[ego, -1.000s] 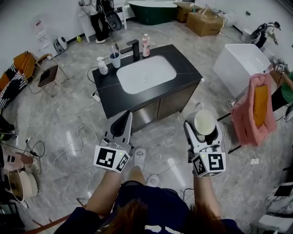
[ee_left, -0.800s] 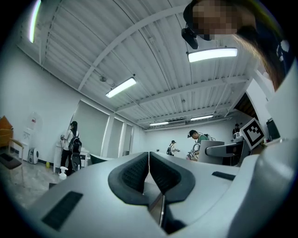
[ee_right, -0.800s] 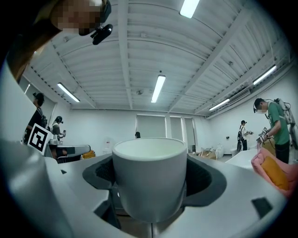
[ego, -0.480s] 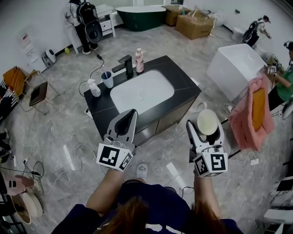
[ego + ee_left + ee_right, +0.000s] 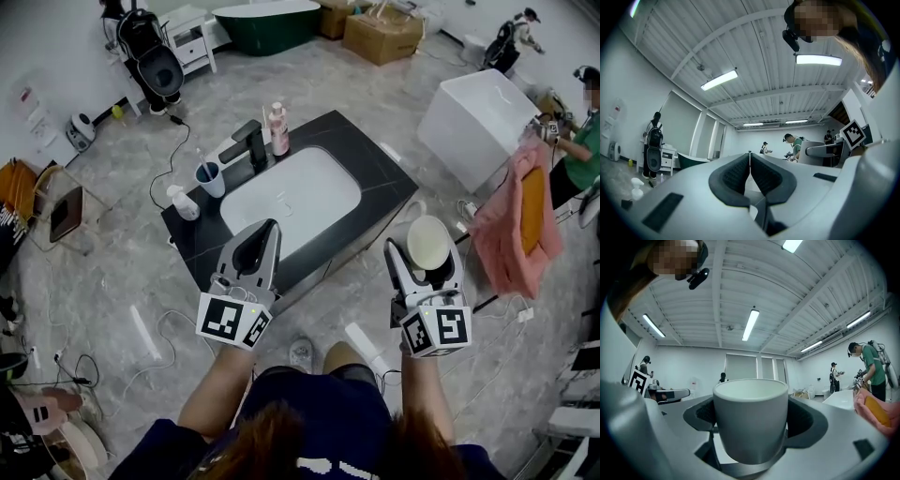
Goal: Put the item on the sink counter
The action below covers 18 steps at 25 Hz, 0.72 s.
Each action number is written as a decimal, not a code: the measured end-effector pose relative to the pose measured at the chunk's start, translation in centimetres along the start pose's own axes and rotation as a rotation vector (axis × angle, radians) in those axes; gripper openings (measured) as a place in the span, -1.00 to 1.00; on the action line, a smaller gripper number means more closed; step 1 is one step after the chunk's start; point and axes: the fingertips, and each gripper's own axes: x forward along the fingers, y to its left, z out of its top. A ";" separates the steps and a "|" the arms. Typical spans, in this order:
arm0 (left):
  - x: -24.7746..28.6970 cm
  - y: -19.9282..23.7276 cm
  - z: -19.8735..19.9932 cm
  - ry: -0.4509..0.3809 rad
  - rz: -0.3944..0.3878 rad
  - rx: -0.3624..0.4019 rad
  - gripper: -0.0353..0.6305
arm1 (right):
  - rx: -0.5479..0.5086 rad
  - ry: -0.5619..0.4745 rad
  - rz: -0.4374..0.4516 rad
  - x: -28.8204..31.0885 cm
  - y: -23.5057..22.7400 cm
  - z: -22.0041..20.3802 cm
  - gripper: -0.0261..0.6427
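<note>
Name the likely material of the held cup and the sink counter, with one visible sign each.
Cup: probably matte glazed ceramic; thick rim, even pale surface. Sink counter: likely dark stone or stone-look slab; faint pale veins.

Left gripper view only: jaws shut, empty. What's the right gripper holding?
Observer: The right gripper is shut on an upright white cup.
Operator: Over the counter yet?
Observer: No. Head view shows the cup beside the counter's near right corner, not above it.
Operator: Where is the top bare?
Observer: Right of the basin; the faucet and bottles stand on its far left side.
</note>
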 end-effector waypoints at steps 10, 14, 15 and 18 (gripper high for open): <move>4.6 5.0 -2.1 0.019 0.060 -0.025 -0.82 | 0.027 0.023 0.038 8.1 -1.7 -1.7 0.40; 8.1 6.0 -2.0 0.013 0.098 -0.015 -0.82 | 0.025 0.014 0.078 11.9 -3.8 -1.1 0.40; 9.1 6.2 -2.0 0.009 0.106 -0.011 -0.82 | 0.023 0.006 0.093 12.9 -4.5 -0.9 0.40; 12.4 6.4 -2.3 0.000 0.135 -0.001 -0.82 | 0.022 -0.005 0.131 15.8 -6.9 -0.6 0.40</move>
